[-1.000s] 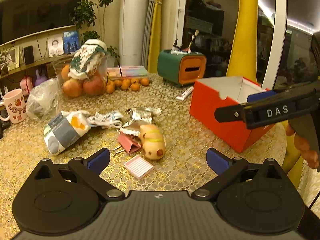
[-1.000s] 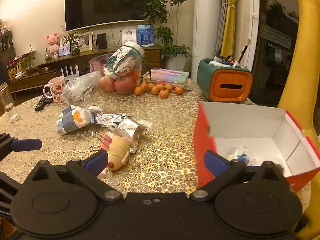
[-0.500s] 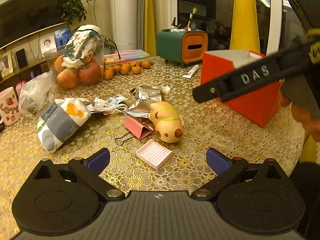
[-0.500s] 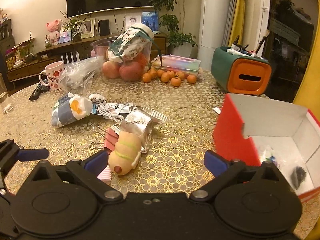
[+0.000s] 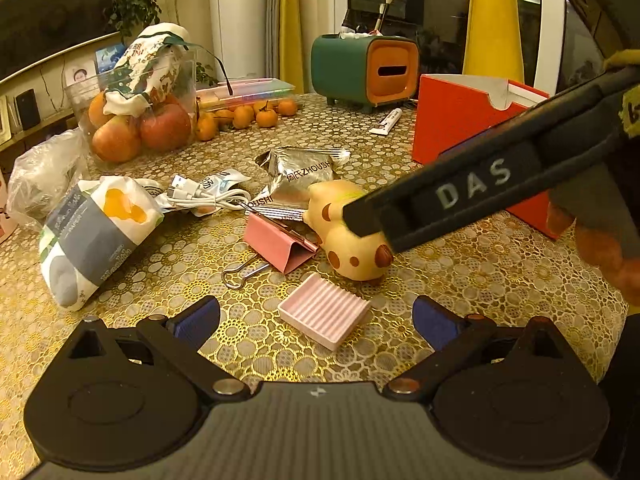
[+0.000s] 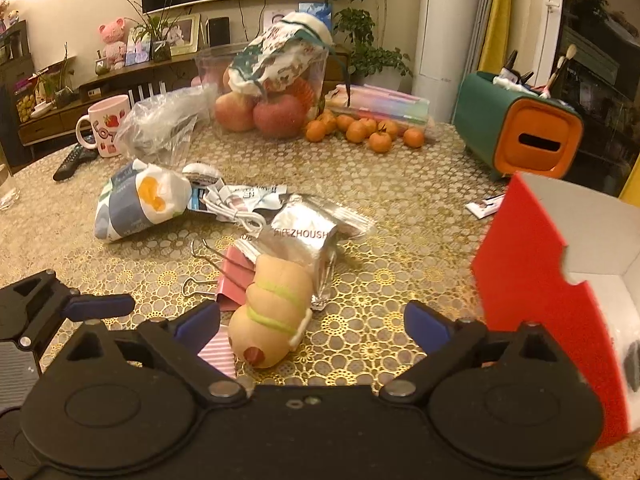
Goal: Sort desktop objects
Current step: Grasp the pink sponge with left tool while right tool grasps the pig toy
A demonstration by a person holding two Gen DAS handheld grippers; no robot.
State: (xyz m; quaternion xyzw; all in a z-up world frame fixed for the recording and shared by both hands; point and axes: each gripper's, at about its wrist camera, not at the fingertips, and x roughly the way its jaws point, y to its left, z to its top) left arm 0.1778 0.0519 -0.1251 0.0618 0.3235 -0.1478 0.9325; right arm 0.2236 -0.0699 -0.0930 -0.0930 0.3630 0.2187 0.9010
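A tan capybara toy [image 5: 352, 240] [image 6: 272, 312] lies on the gold lace tablecloth, beside a pink binder clip [image 5: 276, 242] [image 6: 232, 276] and a pink ribbed pad [image 5: 324, 310]. My left gripper [image 5: 316, 320] is open just short of the pad. My right gripper [image 6: 312, 324] is open with the toy between its fingers, near the left one. Its black finger [image 5: 460, 196] reaches over the toy in the left wrist view. A red open box [image 5: 472, 120] [image 6: 560, 300] stands at the right.
Silver snack packets [image 5: 300, 172], a white cable [image 5: 200, 196] and a tissue pack [image 5: 92, 228] lie behind the toy. A fruit container [image 5: 140, 112], small oranges [image 5: 248, 116], a green-orange tissue box [image 5: 368, 68], a tube [image 5: 386, 122] and a mug [image 6: 106, 126] stand farther back.
Both grippers have moved closer to the toy and lower. The right gripper has swung left, away from the red box, and now brackets the toy.
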